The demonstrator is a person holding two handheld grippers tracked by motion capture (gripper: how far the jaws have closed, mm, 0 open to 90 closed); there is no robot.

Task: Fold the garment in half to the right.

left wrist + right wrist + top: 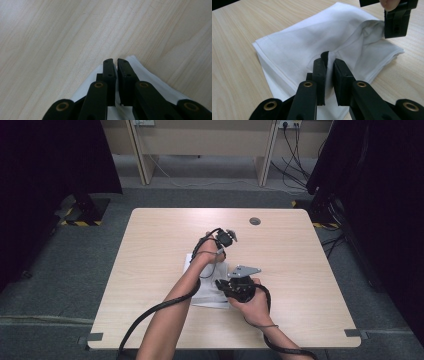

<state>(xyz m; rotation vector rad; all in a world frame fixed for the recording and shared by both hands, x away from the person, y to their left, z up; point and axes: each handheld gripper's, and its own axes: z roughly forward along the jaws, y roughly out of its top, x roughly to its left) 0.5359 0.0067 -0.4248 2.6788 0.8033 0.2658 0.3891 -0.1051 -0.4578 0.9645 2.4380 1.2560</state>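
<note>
Grey carpet floor (60, 270) around a pale wood-grain tabletop (150, 245), rect. w/ rounded corners; round dark grommet (255, 221) near far edge, centre-right. Grey tape tabs at both near corners (93, 337). Behind tabletop: light wooden desk frame (205, 145) w/ loose cables (295, 165) on floor and a wall socket up top. Dark curtains or screens (50, 165) on L and R sides; black stand base w/ yellow-black hazard tape (82, 212) at L.

White cloth (294, 47), folded, lies flat on tabletop just near of centre, under both hands in high view. Grain of tabletop runs diagonal in left gripper view; surface clean, matte, soft glare upper L.

Left gripper (115, 61): jaws nearly together, narrow slit between; cloth's corner lies beneath them, tip at far edge of cloth. In right gripper view it shows top R (396, 23), clamped on a raised fold of the cloth, edge lifted off tabletop there. High view: L hand (212, 251) farther over the table.

Right gripper (328, 60): jaws narrow, pinching a ridge of the cloth that stands up between the pads. High view: R hand (252, 302) nearer the person, grey three-cornered plate (245, 270) on top. Both grippers near each other, apart, on same cloth. Cables (150, 315) trail back along forearms.
</note>
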